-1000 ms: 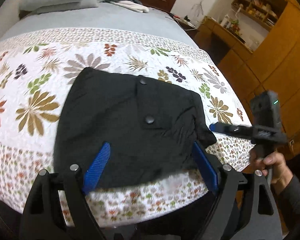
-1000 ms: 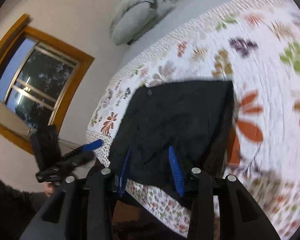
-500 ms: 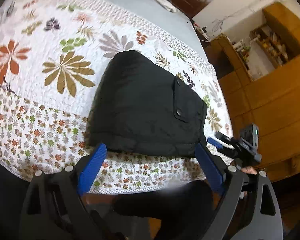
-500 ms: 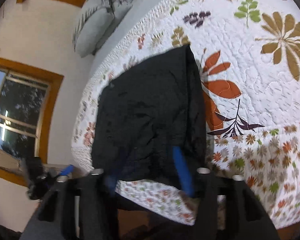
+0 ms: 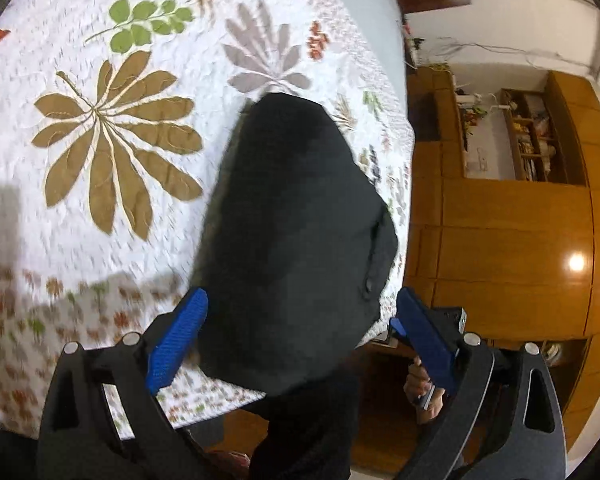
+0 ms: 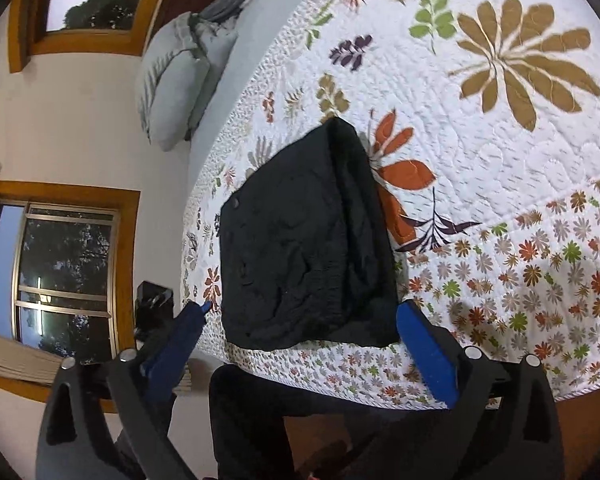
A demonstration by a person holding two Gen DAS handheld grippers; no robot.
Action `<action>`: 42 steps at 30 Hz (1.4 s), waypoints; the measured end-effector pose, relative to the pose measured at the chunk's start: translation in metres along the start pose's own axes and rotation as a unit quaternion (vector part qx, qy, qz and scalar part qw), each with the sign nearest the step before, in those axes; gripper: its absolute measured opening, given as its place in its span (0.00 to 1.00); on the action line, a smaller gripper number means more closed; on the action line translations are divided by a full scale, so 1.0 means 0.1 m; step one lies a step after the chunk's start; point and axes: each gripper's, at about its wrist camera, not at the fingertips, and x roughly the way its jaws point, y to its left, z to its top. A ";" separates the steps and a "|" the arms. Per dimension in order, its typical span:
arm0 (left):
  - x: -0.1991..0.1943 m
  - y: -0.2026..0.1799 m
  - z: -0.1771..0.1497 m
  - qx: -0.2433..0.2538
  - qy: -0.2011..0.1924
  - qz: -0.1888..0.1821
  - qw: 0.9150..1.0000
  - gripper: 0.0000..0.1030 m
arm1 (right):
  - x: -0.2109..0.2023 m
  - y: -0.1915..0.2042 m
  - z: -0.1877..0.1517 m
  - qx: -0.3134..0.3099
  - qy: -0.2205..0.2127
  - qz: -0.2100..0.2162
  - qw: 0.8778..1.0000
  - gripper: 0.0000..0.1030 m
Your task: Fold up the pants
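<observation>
The black pants (image 5: 296, 240) lie folded into a compact bundle near the bed's front edge, on the floral quilt (image 5: 112, 148). In the right wrist view the pants (image 6: 304, 248) show a snap button and a thick folded right side. My left gripper (image 5: 302, 296) hovers just before the bundle's near end, its jaws opening wide and its blue pads clear of the cloth. My right gripper (image 6: 304, 308) is also opening, spread past both sides of the bundle's near edge and gripping nothing. The left gripper's black body (image 6: 152, 304) shows beyond the bed's corner.
The quilt (image 6: 500, 120) ends at the mattress edge right under both grippers. A person's dark-clothed legs (image 6: 252, 420) stand against that edge. Grey pillows (image 6: 172, 80) lie at the head of the bed, a window (image 6: 60, 272) beyond. A wooden wardrobe (image 5: 500, 240) is to the right.
The right gripper's jaws have spread from narrow over the pants' near edge to wide. The left gripper has swung sideways, dropped closer to the bundle and rolled.
</observation>
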 end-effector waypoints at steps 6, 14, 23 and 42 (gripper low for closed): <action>0.32 0.13 0.32 -0.001 0.031 0.012 0.999 0.92 | 0.23 -0.13 0.09 0.002 0.032 0.000 0.999 0.96; 0.79 0.15 0.54 0.039 0.092 0.000 0.995 0.92 | 0.53 -0.27 0.35 0.008 0.052 0.011 0.999 0.96; 1.05 0.20 0.54 0.047 0.121 -0.039 0.991 0.92 | 0.80 -0.31 0.50 -0.001 0.079 0.038 0.996 0.96; 1.19 0.00 0.36 0.072 0.111 0.022 0.991 0.61 | 1.46 0.00 0.67 -0.031 0.129 0.017 0.991 0.69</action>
